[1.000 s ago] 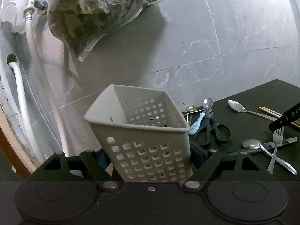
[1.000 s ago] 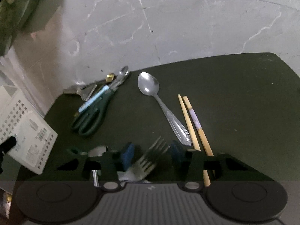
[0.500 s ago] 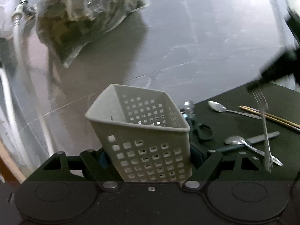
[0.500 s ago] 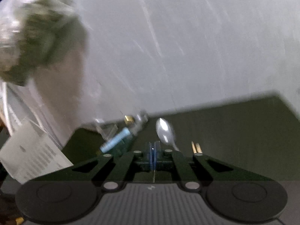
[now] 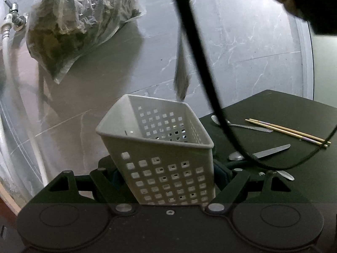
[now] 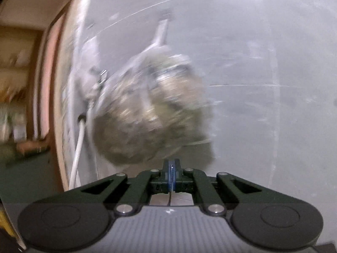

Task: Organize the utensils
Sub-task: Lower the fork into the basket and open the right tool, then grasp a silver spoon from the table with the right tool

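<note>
Two grippers: left gripper jaws grasp the perforated basket at frame centre; right gripper jaws clench a blurred fork above the basket's rim.

Hanging bag of greens, hose

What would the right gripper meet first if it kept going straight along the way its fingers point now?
Judging by the blurred right wrist view, the right gripper, shut on the fork, would probably first meet the hanging plastic bag, with the wall behind it; depth is unclear.
</note>
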The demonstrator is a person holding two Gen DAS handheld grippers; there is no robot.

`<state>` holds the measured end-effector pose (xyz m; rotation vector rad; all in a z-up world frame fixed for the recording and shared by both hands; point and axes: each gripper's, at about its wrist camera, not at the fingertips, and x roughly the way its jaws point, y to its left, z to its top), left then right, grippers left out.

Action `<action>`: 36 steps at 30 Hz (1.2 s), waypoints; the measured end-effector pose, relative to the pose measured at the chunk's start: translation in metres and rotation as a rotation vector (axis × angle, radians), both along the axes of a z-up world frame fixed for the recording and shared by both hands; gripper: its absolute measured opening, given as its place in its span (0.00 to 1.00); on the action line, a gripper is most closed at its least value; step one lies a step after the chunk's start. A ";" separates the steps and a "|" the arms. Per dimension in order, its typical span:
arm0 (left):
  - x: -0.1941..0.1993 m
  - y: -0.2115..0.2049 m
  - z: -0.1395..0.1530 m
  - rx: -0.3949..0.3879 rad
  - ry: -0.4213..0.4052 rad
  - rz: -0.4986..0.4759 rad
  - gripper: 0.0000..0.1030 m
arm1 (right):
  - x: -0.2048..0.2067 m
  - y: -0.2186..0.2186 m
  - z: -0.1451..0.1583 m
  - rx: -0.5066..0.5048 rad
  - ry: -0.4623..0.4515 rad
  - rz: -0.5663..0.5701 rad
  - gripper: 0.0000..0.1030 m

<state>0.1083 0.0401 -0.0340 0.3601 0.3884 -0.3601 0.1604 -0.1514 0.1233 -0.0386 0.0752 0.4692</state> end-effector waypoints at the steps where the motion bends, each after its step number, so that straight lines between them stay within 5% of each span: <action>1: -0.001 -0.001 0.000 -0.001 -0.001 0.004 0.80 | 0.001 0.009 -0.007 -0.024 -0.008 0.009 0.02; 4: -0.001 -0.001 0.000 -0.002 -0.002 0.012 0.80 | 0.000 0.037 -0.032 -0.140 -0.059 0.025 0.02; 8: 0.002 0.001 0.001 -0.002 -0.001 0.016 0.80 | 0.002 0.062 -0.060 -0.187 -0.004 0.079 0.02; 19: 0.002 -0.001 0.001 0.001 0.004 0.027 0.80 | 0.001 0.060 -0.091 -0.195 0.152 0.163 0.04; 23: 0.003 -0.002 0.000 0.002 0.001 0.034 0.80 | -0.001 0.047 -0.088 -0.162 0.160 0.177 0.47; 29: 0.003 -0.003 0.000 0.005 0.003 0.050 0.80 | 0.012 -0.018 -0.083 -0.079 0.174 0.054 0.94; 33: 0.003 -0.005 0.001 0.010 0.013 0.063 0.80 | 0.066 -0.077 -0.113 -0.081 0.347 -0.022 0.98; 36: 0.003 -0.007 0.002 0.011 0.022 0.084 0.80 | 0.124 -0.115 -0.152 -0.069 0.580 0.001 0.99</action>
